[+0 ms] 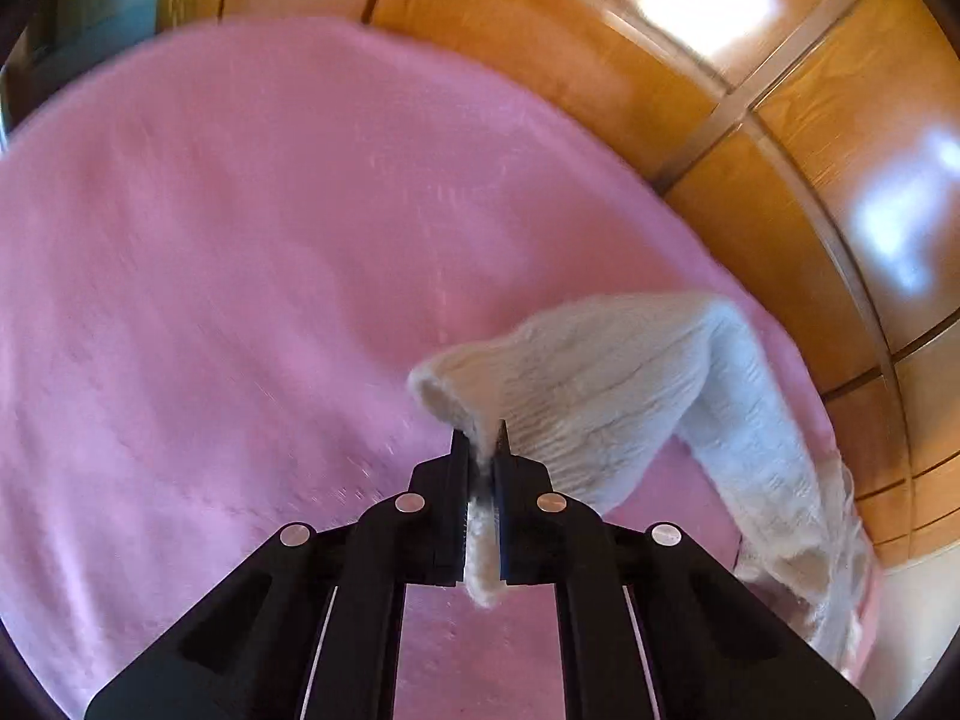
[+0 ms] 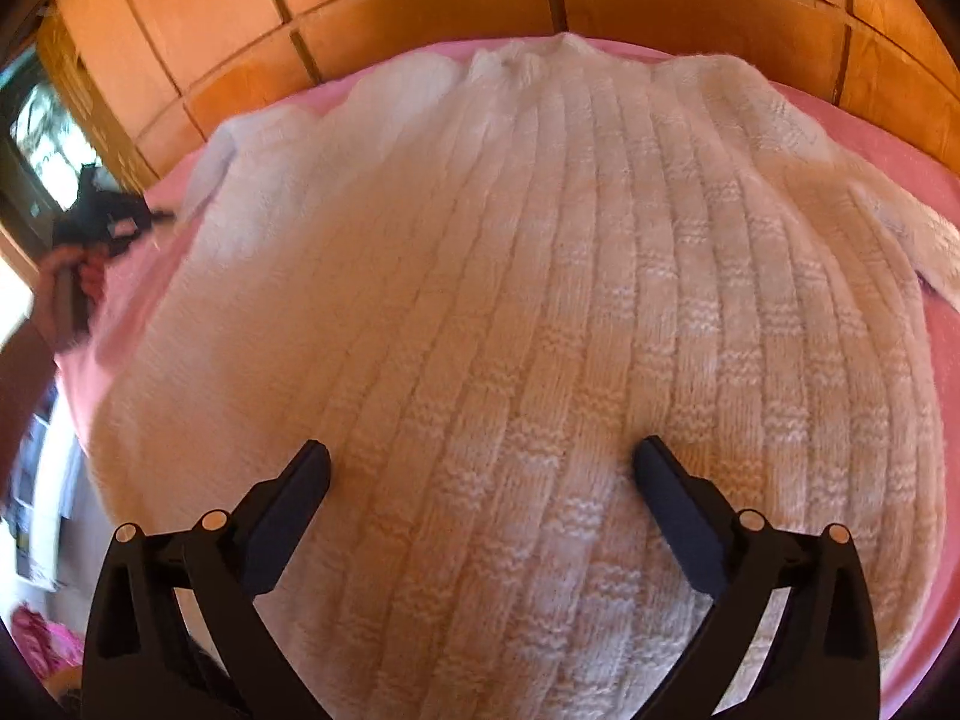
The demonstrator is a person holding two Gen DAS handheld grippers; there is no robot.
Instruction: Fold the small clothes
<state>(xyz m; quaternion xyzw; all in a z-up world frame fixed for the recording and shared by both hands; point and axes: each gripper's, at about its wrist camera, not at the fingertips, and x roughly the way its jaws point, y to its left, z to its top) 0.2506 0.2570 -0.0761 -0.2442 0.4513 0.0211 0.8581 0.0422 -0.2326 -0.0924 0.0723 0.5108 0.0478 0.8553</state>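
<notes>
A white knitted sweater (image 2: 540, 330) lies spread flat on a pink cloth (image 2: 900, 144). In the left wrist view my left gripper (image 1: 480, 438) is shut on the cuff of the sweater's sleeve (image 1: 600, 384) and holds it lifted above the pink cloth (image 1: 240, 270); the sleeve trails off to the right. My right gripper (image 2: 480, 462) is open, its fingers (image 2: 666, 492) spread wide just above the sweater's ribbed body near the hem. The left gripper (image 2: 108, 228) and the hand holding it show small at the far left of the right wrist view, by the sleeve end.
Wooden cabinet panels (image 1: 600, 30) rise behind the pink cloth, also in the right wrist view (image 2: 420, 18). A window or dark opening (image 2: 42, 144) is at far left. Pink items (image 2: 42, 642) lie low at the left edge.
</notes>
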